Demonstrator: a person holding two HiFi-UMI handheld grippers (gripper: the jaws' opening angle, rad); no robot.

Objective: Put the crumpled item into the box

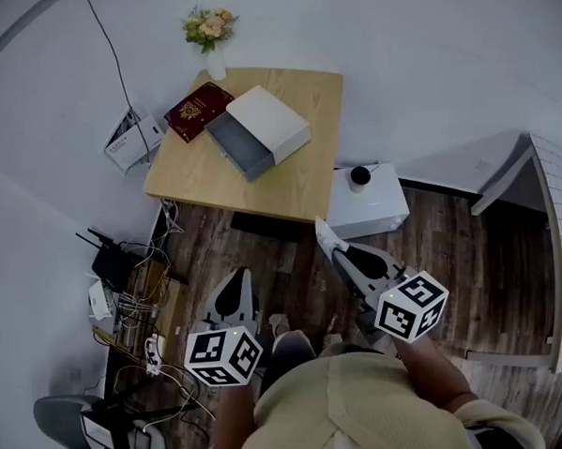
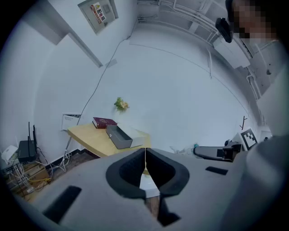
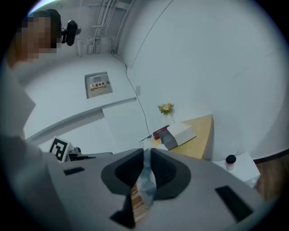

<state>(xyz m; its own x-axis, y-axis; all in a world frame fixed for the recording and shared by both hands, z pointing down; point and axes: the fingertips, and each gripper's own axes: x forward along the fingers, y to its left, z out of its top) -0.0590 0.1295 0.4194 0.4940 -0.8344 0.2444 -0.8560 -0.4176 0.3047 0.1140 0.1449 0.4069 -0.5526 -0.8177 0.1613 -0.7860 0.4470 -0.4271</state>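
Note:
The box point(image 1: 257, 131) lies on the wooden table point(image 1: 298, 185): a grey open drawer slid half out of a white sleeve. It also shows as the box point(image 2: 119, 135) and the box point(image 3: 178, 134) in the gripper views. My right gripper point(image 1: 333, 248) hangs over the floor, short of the table's near edge. Its jaws are shut on a pale crumpled item point(image 3: 145, 180), seen as a whitish crumpled item point(image 1: 323, 231) at the tips. My left gripper point(image 1: 235, 279) hangs lower left, jaws shut with nothing between them point(image 2: 145, 155).
A dark red booklet point(image 1: 198, 111) and a vase of flowers point(image 1: 212, 35) are at the table's far left. A white low cabinet point(image 1: 366, 205) with a black knob stands right of the table. A router and cables point(image 1: 124, 283) lie on the floor at left.

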